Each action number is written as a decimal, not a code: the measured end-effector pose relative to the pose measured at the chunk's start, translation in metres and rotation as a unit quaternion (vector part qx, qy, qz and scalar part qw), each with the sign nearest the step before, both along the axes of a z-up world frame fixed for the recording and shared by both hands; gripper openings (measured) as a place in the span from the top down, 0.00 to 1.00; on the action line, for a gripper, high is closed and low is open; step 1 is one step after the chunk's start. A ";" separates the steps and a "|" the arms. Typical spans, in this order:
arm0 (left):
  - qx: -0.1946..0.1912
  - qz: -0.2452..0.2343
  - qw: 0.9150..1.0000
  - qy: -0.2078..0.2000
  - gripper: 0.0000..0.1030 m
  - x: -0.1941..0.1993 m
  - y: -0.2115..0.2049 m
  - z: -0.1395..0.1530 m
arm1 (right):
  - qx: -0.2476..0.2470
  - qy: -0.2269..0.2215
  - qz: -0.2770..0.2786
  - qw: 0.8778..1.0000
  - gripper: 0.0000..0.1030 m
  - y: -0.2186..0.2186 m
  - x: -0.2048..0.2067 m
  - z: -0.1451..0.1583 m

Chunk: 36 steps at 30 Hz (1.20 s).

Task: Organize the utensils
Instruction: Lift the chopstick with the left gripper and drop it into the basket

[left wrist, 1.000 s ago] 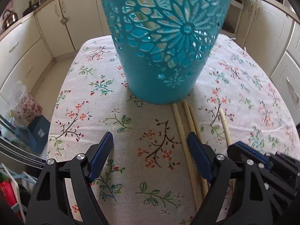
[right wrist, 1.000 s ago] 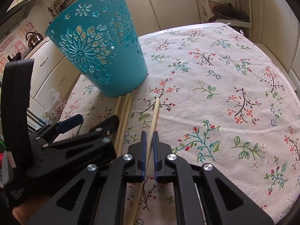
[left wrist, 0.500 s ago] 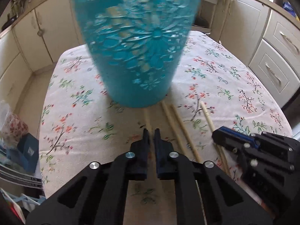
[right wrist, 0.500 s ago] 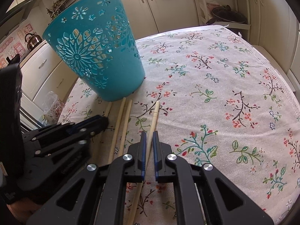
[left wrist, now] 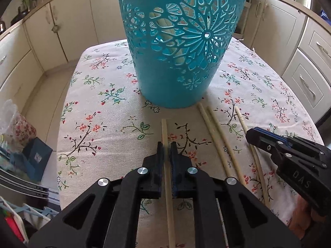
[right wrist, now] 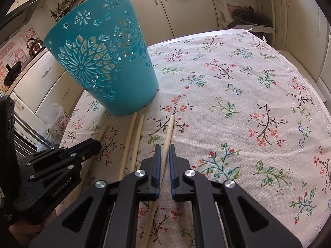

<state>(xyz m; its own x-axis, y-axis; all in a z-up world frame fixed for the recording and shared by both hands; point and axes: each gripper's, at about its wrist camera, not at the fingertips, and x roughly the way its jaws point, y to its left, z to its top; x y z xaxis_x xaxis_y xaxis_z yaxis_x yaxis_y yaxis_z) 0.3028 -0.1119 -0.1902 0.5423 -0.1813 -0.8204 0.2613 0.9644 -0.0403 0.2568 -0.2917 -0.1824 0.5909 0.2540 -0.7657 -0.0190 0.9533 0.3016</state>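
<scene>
A teal cut-out basket (left wrist: 180, 47) stands upright on the floral tablecloth (left wrist: 99, 111); it also shows in the right wrist view (right wrist: 103, 66), with pale sticks visible inside. My left gripper (left wrist: 166, 146) is shut on a pale chopstick (left wrist: 164, 130) pointing at the basket. My right gripper (right wrist: 163, 150) is shut on another chopstick (right wrist: 169, 128). Two more chopsticks (right wrist: 134, 136) lie side by side on the cloth between the grippers; they also show in the left wrist view (left wrist: 215, 130).
Cream kitchen cabinets (left wrist: 306, 57) surround the table. The table's left edge (left wrist: 60, 136) drops to floor clutter and a bag (left wrist: 14, 122). A shelf with a dark pot (right wrist: 250, 18) stands beyond the far edge.
My left gripper has gone from open to shut on a chopstick and drawn it left, apart from the pair. My right gripper stays shut on its chopstick.
</scene>
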 end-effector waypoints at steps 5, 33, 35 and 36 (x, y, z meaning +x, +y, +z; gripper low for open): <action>0.004 0.001 1.000 -0.003 0.84 0.005 -0.006 -0.001 | -0.008 -0.002 0.000 1.000 0.92 0.001 0.002 0.000; -0.241 -0.032 0.961 -0.133 0.95 -0.031 0.061 0.152 | -0.017 -0.007 0.000 1.000 0.93 0.003 -0.001 -0.001; -0.254 -0.029 0.954 -0.159 0.95 -0.026 0.061 0.173 | -0.016 -0.007 -0.001 1.000 0.93 0.003 -0.001 -0.001; -0.258 -0.027 0.951 -0.169 0.95 -0.023 0.061 0.181 | -0.016 -0.007 0.000 1.000 0.93 0.003 -0.001 -0.001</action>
